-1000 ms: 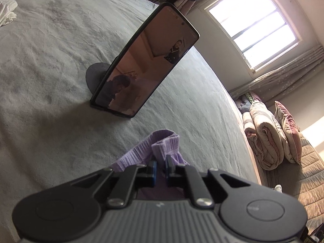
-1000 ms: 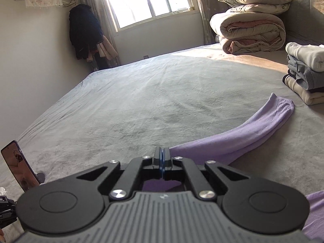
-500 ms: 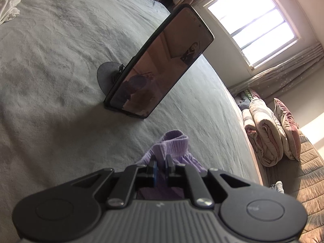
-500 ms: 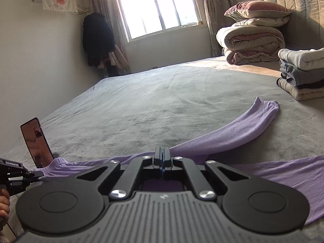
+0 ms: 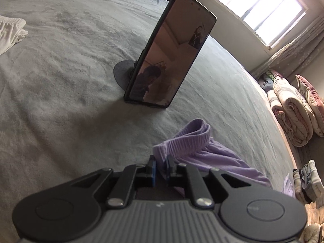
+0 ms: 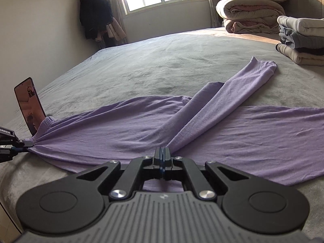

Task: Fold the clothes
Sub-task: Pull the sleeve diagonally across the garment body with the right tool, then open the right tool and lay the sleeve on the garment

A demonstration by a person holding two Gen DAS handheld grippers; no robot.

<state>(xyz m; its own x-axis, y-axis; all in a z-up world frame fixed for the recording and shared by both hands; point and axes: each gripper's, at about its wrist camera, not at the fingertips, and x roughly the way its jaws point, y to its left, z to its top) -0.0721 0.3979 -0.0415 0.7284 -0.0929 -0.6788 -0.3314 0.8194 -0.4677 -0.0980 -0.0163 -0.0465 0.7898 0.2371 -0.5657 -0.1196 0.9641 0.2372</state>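
A long-sleeved purple top (image 6: 121, 125) lies spread across the grey bed (image 6: 162, 56), with one sleeve (image 6: 232, 89) stretched towards the back right. My left gripper (image 5: 161, 162) pinches its ribbed hem (image 5: 188, 139); its jaws are opening, with the knit still between them. From the right wrist view, that gripper (image 6: 20, 144) sits at the far left, and the cloth bunches at its tips. My right gripper (image 6: 162, 154) is shut low over the near edge of the top, where the sleeve and folds converge at its tips.
A phone (image 5: 172, 56) stands on a round stand just beyond the hem. White cloth (image 5: 10, 34) lies at the left edge of the bed. A stack of folded clothes (image 6: 301, 38) and rolled quilts (image 6: 251, 14) sit at the back right. Dark coats (image 6: 93, 14) hang by the window.
My right gripper has come down and the purple top now lies spread on the bed. The left gripper has rolled slightly, and the gap between its jaws has widened a little.
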